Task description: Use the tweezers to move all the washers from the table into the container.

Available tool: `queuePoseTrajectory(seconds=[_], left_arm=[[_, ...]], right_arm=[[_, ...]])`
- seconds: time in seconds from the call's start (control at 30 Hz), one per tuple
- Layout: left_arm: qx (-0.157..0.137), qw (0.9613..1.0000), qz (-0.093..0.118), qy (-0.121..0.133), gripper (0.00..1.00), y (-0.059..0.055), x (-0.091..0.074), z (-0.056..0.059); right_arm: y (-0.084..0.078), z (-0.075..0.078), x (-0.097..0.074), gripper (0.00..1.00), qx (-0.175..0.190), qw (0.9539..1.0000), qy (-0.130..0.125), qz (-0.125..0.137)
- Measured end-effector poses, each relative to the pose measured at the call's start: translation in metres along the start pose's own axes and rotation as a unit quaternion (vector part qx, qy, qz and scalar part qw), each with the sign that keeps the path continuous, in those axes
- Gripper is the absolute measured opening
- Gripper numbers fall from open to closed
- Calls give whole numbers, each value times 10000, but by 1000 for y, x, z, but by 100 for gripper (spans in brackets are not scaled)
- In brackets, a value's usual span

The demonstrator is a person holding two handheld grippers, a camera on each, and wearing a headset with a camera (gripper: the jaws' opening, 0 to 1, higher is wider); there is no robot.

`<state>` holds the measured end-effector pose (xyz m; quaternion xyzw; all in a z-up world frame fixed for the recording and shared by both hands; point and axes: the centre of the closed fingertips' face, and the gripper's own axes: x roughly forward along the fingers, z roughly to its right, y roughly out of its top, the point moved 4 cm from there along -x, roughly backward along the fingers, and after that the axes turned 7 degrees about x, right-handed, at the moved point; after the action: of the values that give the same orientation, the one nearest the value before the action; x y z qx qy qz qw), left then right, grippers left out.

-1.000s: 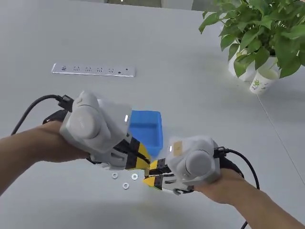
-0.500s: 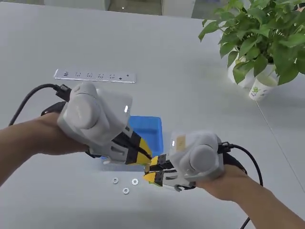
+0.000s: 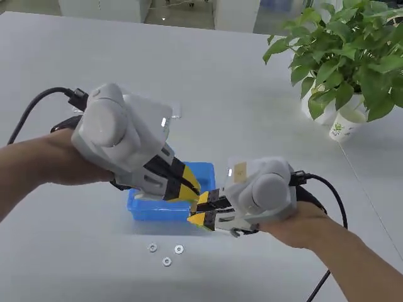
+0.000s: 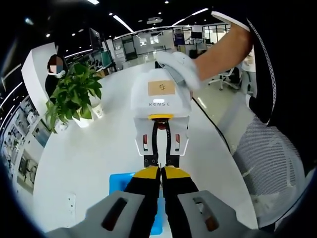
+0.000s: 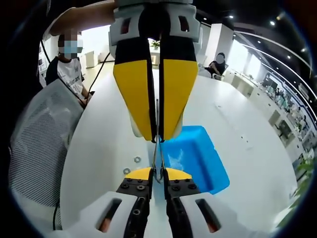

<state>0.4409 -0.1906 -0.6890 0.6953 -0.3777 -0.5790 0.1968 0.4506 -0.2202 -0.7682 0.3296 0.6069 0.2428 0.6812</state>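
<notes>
Thin metal tweezers [image 5: 157, 141] run between the two grippers, which meet tip to tip above the front edge of the blue container [image 3: 143, 208]. My left gripper [image 3: 191, 192] is shut on the tweezers' upper part. Facing it, my right gripper [image 3: 200, 210] closes its yellow-tipped jaws around their lower end. Three small washers [image 3: 166, 253] lie on the white table in front of the container, below the grippers. Two of the washers [image 5: 132, 165] appear in the right gripper view, left of the container [image 5: 198, 158]. In the left gripper view the right gripper [image 4: 160, 159] touches my shut left jaws.
A potted green plant [image 3: 343, 56] stands at the far right of the table. A white power strip [image 3: 175, 111] lies partly hidden behind the left gripper. Cables trail from both grippers. An office chair [image 5: 37, 148] and seated people are beyond the table edge.
Both grippers have lifted from beside the washers to above the container's front edge, still tip to tip. The washers stay on the table. The camera has shifted too.
</notes>
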Motion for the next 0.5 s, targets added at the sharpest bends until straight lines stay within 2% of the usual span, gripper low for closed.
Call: queuePoseTrajectory(seconds=[0.17, 0.5], left_arm=[[56, 10000, -36, 9, 5, -2, -1, -11], [71, 9999, -95, -24, 5, -15, 2, -33]], right_arm=[[4, 10, 2, 11, -27, 10000, -35, 8], [2, 34, 11, 11, -54, 10000, -35, -25]])
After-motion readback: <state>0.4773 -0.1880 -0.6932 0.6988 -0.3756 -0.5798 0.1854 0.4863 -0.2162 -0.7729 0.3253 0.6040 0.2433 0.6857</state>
